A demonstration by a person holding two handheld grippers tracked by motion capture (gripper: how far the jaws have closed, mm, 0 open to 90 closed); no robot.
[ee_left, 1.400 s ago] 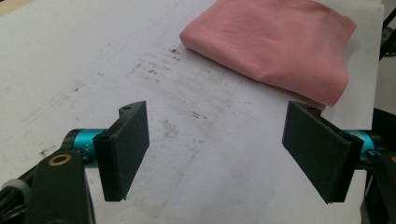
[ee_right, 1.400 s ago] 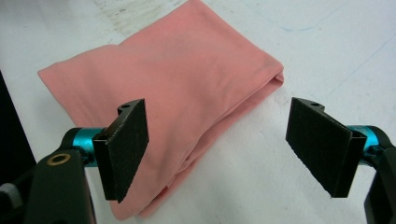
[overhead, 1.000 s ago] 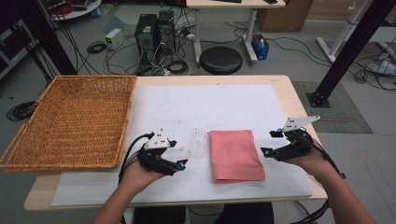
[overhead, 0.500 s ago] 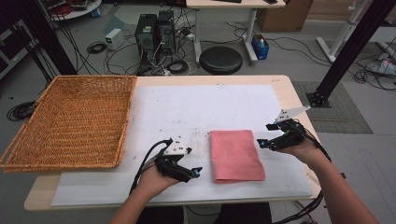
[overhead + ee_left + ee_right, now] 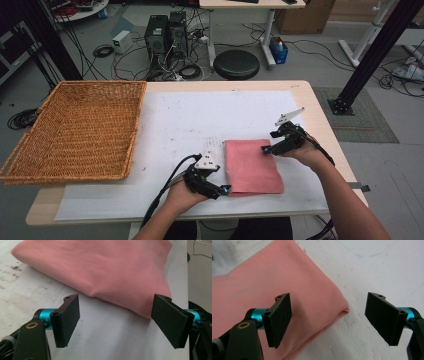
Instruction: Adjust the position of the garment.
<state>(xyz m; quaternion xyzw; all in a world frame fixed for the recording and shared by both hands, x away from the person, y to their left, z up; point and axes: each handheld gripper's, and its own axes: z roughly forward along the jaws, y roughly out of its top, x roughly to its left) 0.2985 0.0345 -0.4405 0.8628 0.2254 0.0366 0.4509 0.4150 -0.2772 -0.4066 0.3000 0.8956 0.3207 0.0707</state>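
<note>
Two grippers stood at the folded pink cloth (image 5: 251, 166), which lay flat on the white paper sheet (image 5: 190, 120) covering the table (image 5: 320, 107), well to the right of the wicker basket (image 5: 75, 130). The left gripper (image 5: 225, 189) sat at the cloth's near left corner, its jaws spread wide with nothing pinched; in the left gripper view (image 5: 115, 320) the cloth's hem ran between them, close to the right jaw. The right gripper (image 5: 265, 149) hovered at the cloth's far right corner, jaws likewise parted and released; in the right gripper view (image 5: 328, 317) that corner pointed into the gap, and the left jaw was over the fabric. Whether either jaw actually touched the cloth could not be told.
</note>
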